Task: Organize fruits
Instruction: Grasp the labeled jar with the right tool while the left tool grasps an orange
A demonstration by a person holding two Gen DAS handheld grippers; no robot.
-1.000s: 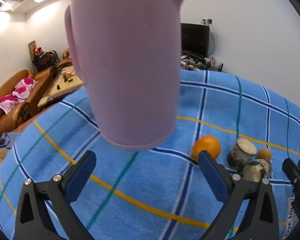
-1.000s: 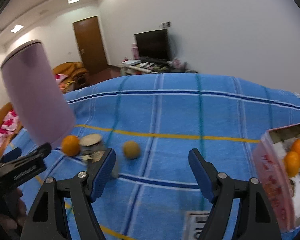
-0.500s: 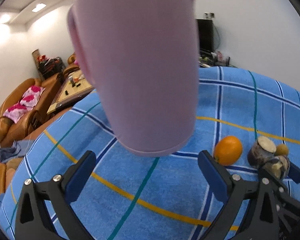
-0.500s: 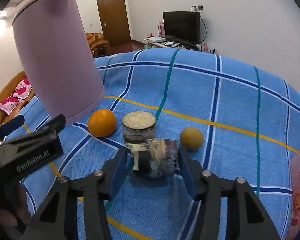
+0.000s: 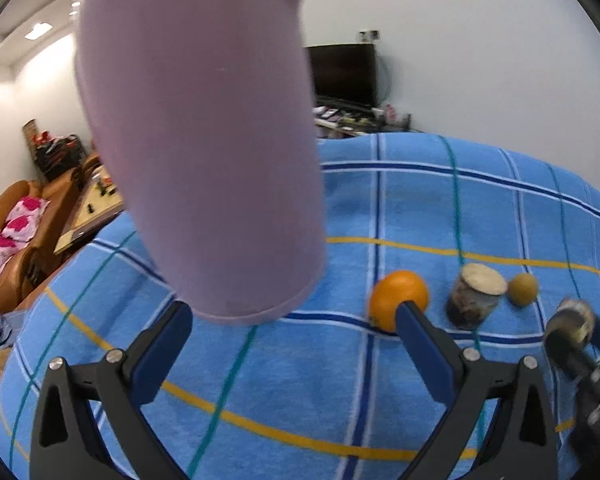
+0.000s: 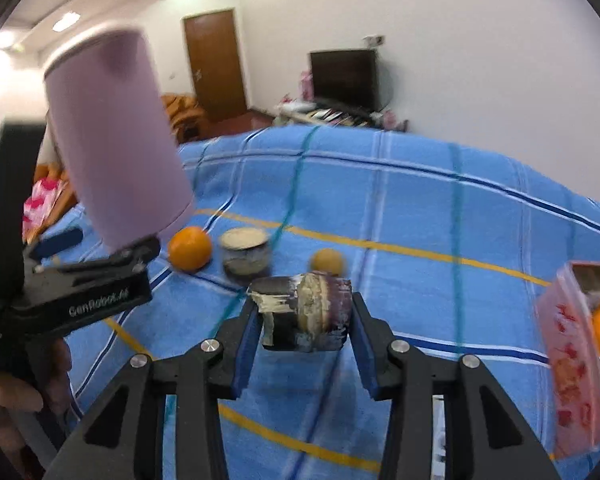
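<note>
White walls [image 6: 480, 40], TV [image 6: 344, 78], brown door [image 6: 216, 64]

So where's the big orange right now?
The orange sits on the blue blanket, left of centre in the right wrist view, beside the upright cut chunk and below the tilted purple cylinder.

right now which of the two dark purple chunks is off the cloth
The dark chunk clamped in the right gripper, lying sideways above the blue cloth. The other chunk stands cut-face-up beside the orange.

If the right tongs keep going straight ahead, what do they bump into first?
Probably the small yellowish fruit, straight beyond the dark chunk the right tongs hold. Depth is hard to judge; they might pass above it.
</note>
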